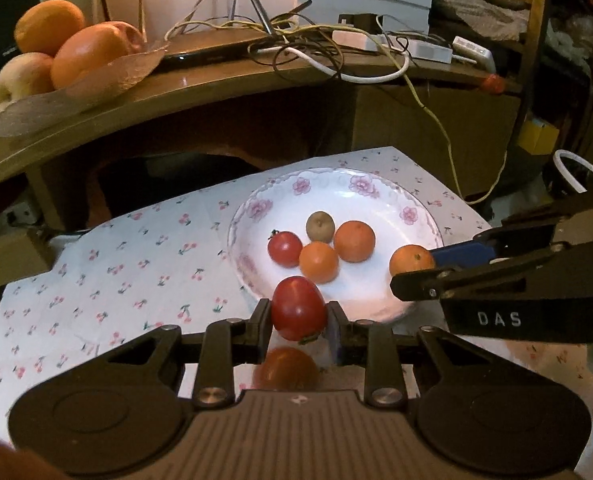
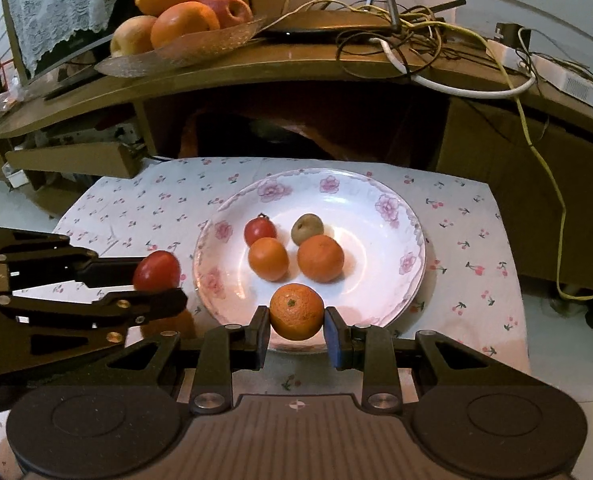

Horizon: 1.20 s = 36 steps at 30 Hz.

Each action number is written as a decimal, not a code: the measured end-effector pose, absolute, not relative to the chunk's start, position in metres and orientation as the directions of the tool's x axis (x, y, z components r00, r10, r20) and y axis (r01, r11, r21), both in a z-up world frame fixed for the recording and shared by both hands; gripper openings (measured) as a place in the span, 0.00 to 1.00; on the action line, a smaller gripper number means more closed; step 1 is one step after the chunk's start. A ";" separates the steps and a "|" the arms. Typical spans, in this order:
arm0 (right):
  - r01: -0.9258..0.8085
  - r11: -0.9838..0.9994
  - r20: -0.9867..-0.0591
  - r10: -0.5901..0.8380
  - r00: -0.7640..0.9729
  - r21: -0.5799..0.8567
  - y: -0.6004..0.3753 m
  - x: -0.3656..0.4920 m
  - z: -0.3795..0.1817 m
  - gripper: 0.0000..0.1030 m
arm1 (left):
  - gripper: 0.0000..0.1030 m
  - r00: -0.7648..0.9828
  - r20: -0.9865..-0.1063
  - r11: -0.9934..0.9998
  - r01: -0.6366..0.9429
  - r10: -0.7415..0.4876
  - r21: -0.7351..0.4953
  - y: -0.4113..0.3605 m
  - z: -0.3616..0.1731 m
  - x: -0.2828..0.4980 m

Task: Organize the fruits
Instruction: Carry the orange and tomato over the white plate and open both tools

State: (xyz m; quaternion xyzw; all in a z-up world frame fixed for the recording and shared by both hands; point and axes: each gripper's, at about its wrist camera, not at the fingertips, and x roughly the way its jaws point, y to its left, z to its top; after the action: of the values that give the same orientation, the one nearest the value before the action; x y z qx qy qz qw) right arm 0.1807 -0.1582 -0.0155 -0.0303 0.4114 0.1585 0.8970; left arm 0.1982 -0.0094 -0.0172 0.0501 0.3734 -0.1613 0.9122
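My left gripper (image 1: 299, 314) is shut on a large red tomato (image 1: 299, 307), held above the cloth just left of the plate's near rim; the right wrist view shows that tomato (image 2: 156, 271) too. My right gripper (image 2: 296, 318) is shut on a tangerine (image 2: 296, 311), held over the plate's near edge, and that tangerine (image 1: 411, 260) shows in the left wrist view. The white flowered plate (image 2: 376, 208) holds a small tomato (image 2: 259, 231), a brownish kiwi (image 2: 307, 229) and two tangerines (image 2: 320, 258), (image 2: 268, 259).
A cherry-print cloth (image 2: 464, 240) covers the low table. Behind it a wooden shelf (image 2: 296, 64) carries a glass dish of oranges and apples (image 2: 184, 20), tangled cables (image 2: 416, 32) and white adapters. A yellow cable (image 2: 552, 184) hangs at the right.
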 end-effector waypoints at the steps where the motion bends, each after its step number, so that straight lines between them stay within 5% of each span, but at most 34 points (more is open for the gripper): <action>1: -0.307 0.949 -0.749 0.257 0.611 0.075 -0.159 0.182 -0.016 0.30 | 0.33 0.667 -0.699 0.942 0.334 -0.257 -0.028 -0.011 -0.019 0.202; 36: -0.213 0.973 -0.690 0.216 0.691 0.091 -0.177 0.202 -0.009 0.32 | 0.34 0.703 -0.670 0.953 0.302 -0.240 -0.025 -0.008 -0.012 0.219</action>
State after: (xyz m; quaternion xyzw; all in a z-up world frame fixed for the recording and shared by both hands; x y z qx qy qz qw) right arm 0.2016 -0.1766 -0.0091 0.0021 0.3755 0.1167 0.9194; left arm 0.2190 -0.0076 -0.0119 0.0432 0.3565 -0.1469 0.9217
